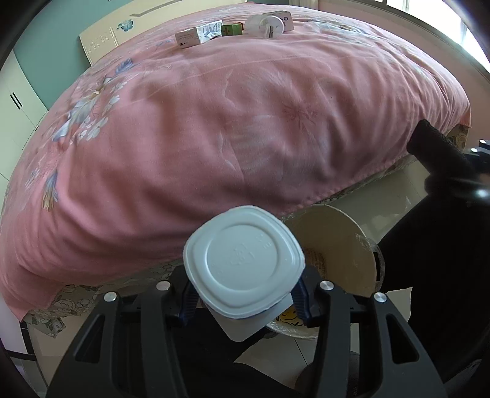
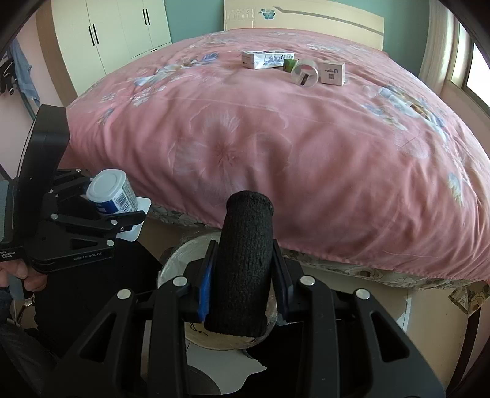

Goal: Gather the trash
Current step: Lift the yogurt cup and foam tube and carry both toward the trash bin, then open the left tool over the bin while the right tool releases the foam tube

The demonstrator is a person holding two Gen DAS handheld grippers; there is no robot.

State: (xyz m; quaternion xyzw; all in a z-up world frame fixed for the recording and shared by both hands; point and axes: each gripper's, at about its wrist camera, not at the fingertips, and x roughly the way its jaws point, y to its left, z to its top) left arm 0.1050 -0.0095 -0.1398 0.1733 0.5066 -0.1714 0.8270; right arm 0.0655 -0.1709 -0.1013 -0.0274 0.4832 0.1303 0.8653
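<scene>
The left tool [image 1: 245, 301] grips a white cup [image 1: 243, 264]; the right tool [image 2: 242, 294] clamps a black tube [image 2: 243, 266]. Below both sits a bin [image 1: 343, 245], the bed [image 1: 214, 122] beyond.

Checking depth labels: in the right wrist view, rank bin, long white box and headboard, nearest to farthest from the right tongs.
1. Bin: directly below the right tongs, at the bed's foot.
2. Long white box: far up the bed, left end of the clutter.
3. Headboard: behind the bed, against the wall.
</scene>
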